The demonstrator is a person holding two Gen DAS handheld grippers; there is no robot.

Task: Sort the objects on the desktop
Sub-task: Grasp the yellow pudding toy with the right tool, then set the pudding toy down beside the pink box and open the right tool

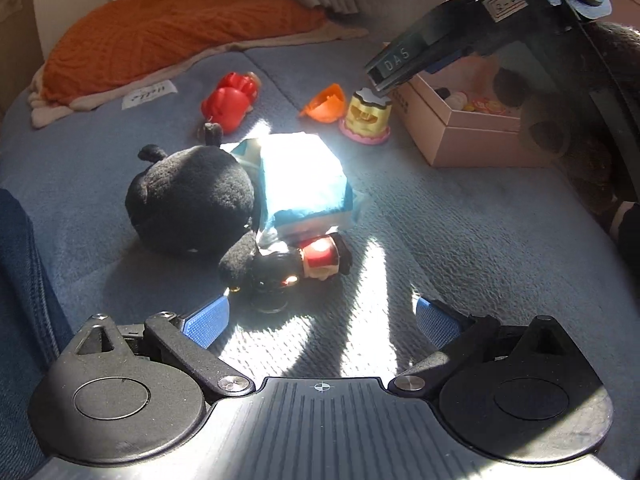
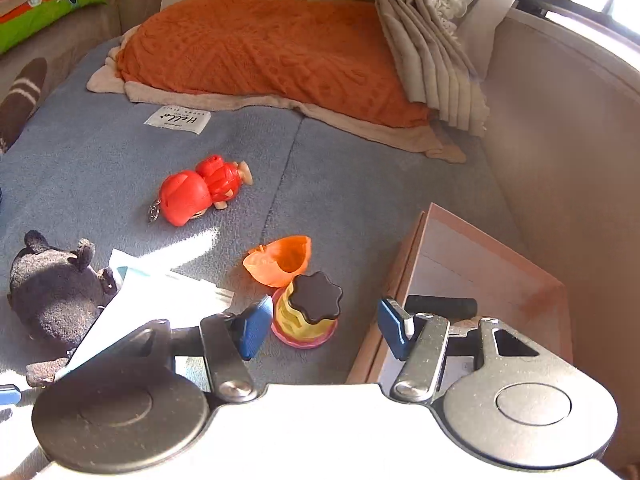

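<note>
Surface: a blue-grey fleece blanket [image 2: 340,184] spread over a bed, with a white cloth label [image 2: 177,120] sewn on it
Left gripper [image 1: 320,320]: its blue-padded jaws stand spread wide with nothing between them, hanging over a sunlit patch of the blanket
Just past it: a small dark-haired doll in a red top [image 1: 308,258] lies on its side, touching a black plush toy with round ears [image 1: 190,200]; a light blue and white fabric pouch [image 1: 304,176] lies against the plush, washed out by the sun
Right gripper [image 2: 320,322]: jaws part way apart, one on each side of the small yellow plastic tub with a pink frilled base and a dark flower-shaped lid [image 2: 308,312]; the left pad looks very near the tub, though I cannot tell whether it touches
Beside the tub: an orange plastic half-shell [image 2: 280,260], open side up, touching or nearly touching it
Farther back: a red plastic figurine with a keyring [image 2: 200,194] lies alone
Box: an open pink cardboard box [image 1: 472,136] stands to the right of the tub, with small toys inside
Background: an orange knitted blanket [image 2: 272,52] and a pleated beige curtain [image 2: 432,68]
</note>
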